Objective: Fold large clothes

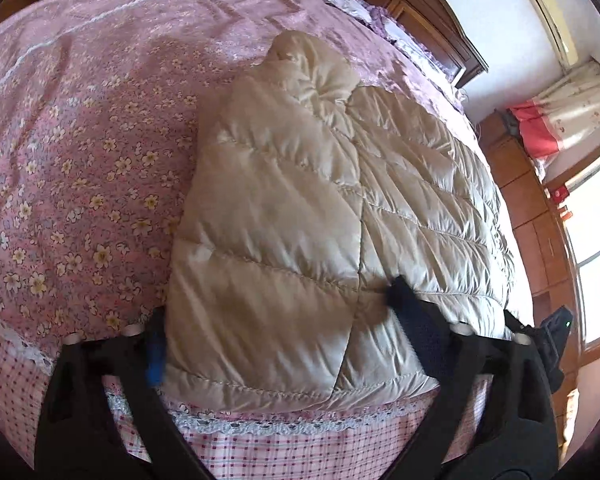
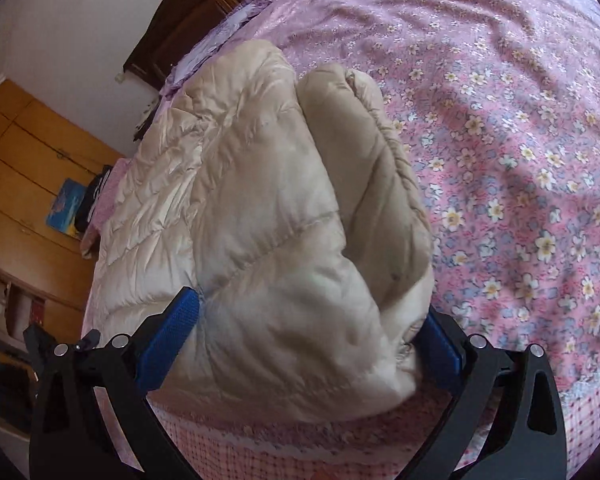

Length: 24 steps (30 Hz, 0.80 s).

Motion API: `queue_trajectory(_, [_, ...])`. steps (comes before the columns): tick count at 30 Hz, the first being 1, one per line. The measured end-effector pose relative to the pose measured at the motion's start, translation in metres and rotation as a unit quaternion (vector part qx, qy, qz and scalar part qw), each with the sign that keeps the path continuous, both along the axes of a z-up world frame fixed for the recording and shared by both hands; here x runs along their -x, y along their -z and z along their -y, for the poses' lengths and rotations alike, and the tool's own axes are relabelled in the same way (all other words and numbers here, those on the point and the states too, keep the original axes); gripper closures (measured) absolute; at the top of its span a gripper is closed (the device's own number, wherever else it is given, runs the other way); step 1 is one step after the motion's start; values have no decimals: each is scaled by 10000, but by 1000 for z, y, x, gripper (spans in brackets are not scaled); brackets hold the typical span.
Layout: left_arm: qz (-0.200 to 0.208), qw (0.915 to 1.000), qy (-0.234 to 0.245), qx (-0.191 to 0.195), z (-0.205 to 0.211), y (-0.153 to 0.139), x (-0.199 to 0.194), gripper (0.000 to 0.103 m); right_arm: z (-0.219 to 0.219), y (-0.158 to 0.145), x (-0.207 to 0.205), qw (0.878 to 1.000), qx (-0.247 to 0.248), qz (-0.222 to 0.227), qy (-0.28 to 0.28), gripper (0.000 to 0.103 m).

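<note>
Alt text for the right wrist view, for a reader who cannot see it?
A puffy beige quilted jacket lies on a bed with a pink flowered bedspread. The right gripper straddles the jacket's near end, blue pads on either side. A wooden wardrobe stands at left.

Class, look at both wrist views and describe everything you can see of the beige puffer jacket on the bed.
The puffer jacket is cream-beige, shiny and quilted with stitched seams, looking like thin padded nylon. It lies partly folded on the pink floral bedspread, its hem near the lace-trimmed bed edge, a gathered cuff visible on the folded sleeve. The left tongs and right tongs each straddle its near edge, blue pads against the fabric.
</note>
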<state>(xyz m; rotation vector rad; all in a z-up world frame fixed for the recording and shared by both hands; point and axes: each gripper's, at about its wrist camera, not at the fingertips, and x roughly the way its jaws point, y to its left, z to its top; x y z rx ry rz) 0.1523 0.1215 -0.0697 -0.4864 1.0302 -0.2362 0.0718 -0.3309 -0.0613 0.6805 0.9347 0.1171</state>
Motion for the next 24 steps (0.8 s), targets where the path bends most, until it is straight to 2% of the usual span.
queue_trajectory(1, [-73,10000,-37,30,-2,1,-1,38,-1,-1,-1,10000,-33,2,0,20])
queue_trajectory(2, [-122,9999,-38,61,-4,1,-2,45,-2,-1,2,10000,-67,20,-12,28])
queue_trajectory(3, [-136,9999,-38,56,-5,0,-1,59,-2,-3,3,9999,-140,70,-43,38])
queue_trajectory(4, [-109,9999,-10,70,-7,-3,0,70,-1,-5,6,9997,-219,129,-53,42])
queue_trajectory(6, [-26,9999,59,140,-8,-11,3,80,0,-8,14,9993,-306,216,-91,55])
queue_trajectory(8, [48,9998,116,185,-7,-20,7,85,4,-14,20,9985,-444,303,-113,62])
queue_trajectory(12, [72,9995,221,216,-11,-35,26,86,9,-29,40,9971,-655,352,-145,66])
queue_trajectory(17, [-3,9993,361,57,-13,-44,65,86,3,-46,71,9980,-391,310,-383,66])
queue_trajectory(21, [-63,9989,463,-103,-15,-40,92,85,0,-46,96,9983,-257,196,-481,66])
queue_trajectory(24, [-82,9982,509,-294,-15,-33,98,79,-6,-38,103,9982,134,139,-568,66])
